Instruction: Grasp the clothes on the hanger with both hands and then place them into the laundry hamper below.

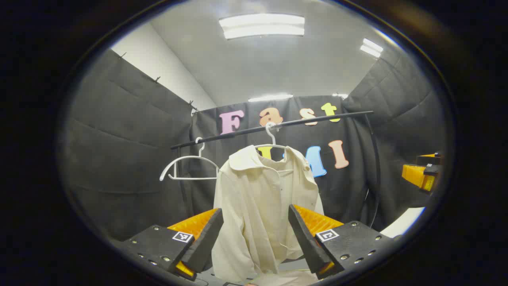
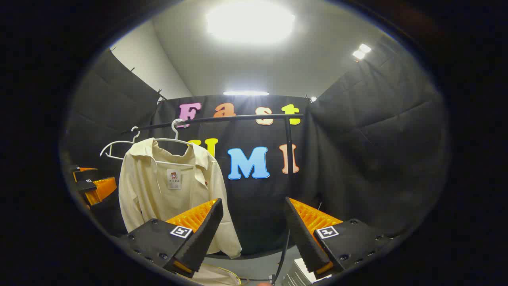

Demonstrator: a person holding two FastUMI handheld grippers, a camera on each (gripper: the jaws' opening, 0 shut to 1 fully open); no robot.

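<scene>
While both grippers sit apart from the clothes, we see the cream shirt (image 1: 264,198) hanging on a white hanger (image 1: 271,139) from the dark rail (image 1: 274,125). We hold the left gripper (image 1: 256,238) facing the shirt, fingers spread, nothing between them. Beside it hangs a second hanger (image 1: 186,167), bare. In the right gripper view, the right gripper (image 2: 254,234) has its fingers spread too, shirt (image 2: 170,190) off to its left.
</scene>
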